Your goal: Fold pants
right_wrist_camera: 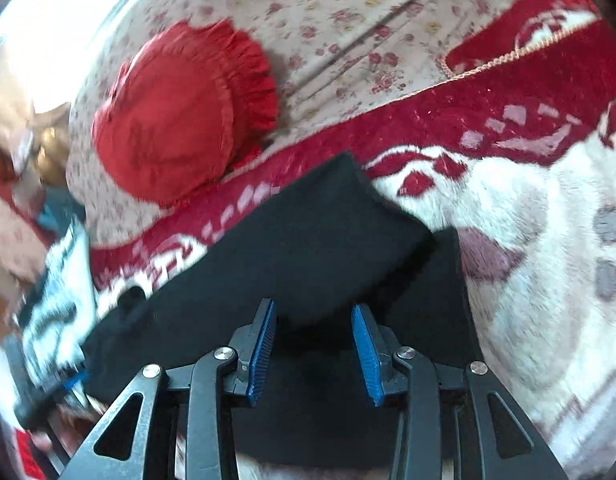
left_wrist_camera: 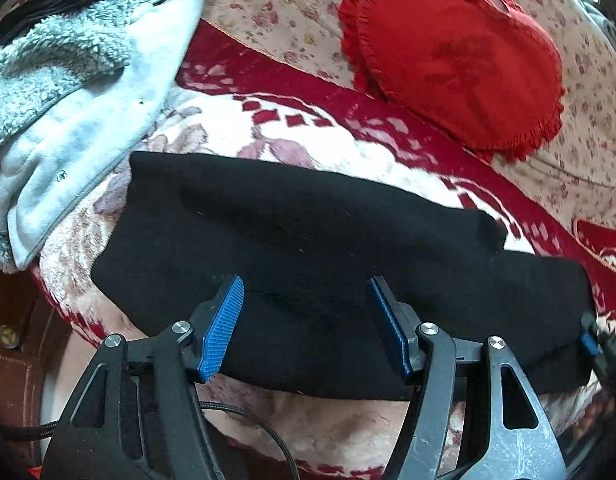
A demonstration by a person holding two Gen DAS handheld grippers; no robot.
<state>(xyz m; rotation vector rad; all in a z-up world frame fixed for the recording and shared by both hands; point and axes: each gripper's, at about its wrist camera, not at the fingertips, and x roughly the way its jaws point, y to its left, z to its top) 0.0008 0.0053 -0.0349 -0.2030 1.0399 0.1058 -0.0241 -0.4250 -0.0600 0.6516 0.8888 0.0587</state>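
The black pants (left_wrist_camera: 308,248) lie folded in a long band on a red and white plush blanket (left_wrist_camera: 347,148). My left gripper (left_wrist_camera: 306,294) is open just above the near half of the pants, holding nothing. In the right wrist view the pants (right_wrist_camera: 308,248) show a folded layer on top with a corner toward the far side. My right gripper (right_wrist_camera: 313,316) is open over the pants, with nothing between its blue pads. The right gripper's blue tip (left_wrist_camera: 589,342) shows at the pants' right end in the left wrist view.
A red heart-shaped frilled cushion (left_wrist_camera: 455,56) lies on the floral sheet (left_wrist_camera: 276,4) beyond the blanket; it also shows in the right wrist view (right_wrist_camera: 176,108). A grey-white fleece garment (left_wrist_camera: 68,80) lies at the left of the pants. The left gripper (right_wrist_camera: 56,320) appears blurred at the left.
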